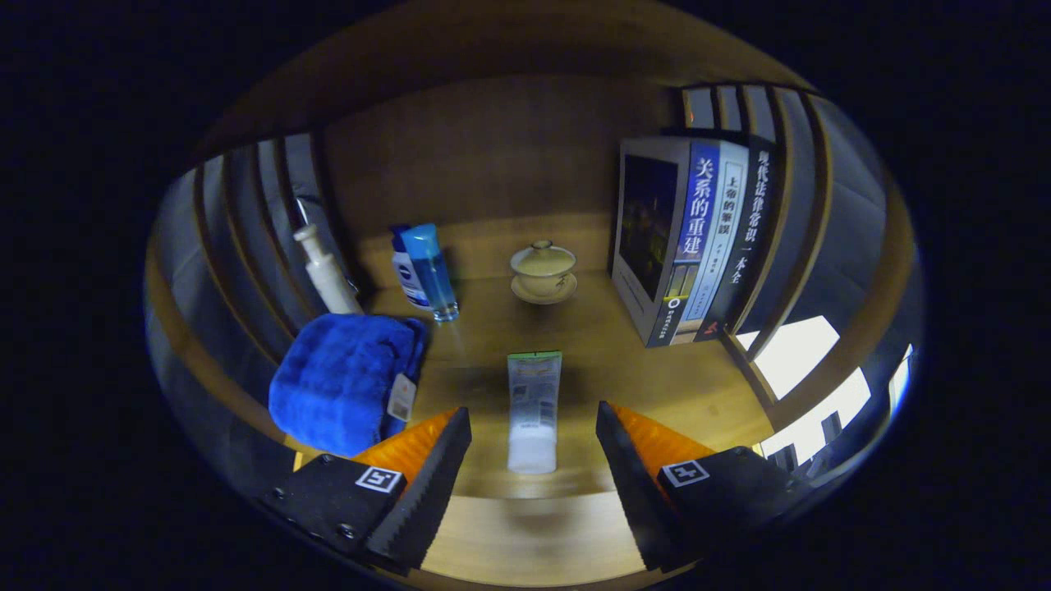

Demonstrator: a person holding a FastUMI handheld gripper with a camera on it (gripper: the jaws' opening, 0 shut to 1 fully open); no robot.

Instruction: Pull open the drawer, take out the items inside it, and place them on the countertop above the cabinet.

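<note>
Gripper [534, 460] at bottom of frame, fingers spread wide, gripping nothing. Tube [534, 410] lies flat on countertop [706, 394] at lower centre, between fingers, touching neither. Blue towel [341, 382] folded at lower left, just beside left finger. Behind towel: white bottle [326, 275], two blue bottles [425, 275]. Lidded cup [543, 271] on saucer at centre. Books [690, 242] upright at right. Drawer out of view.
</note>
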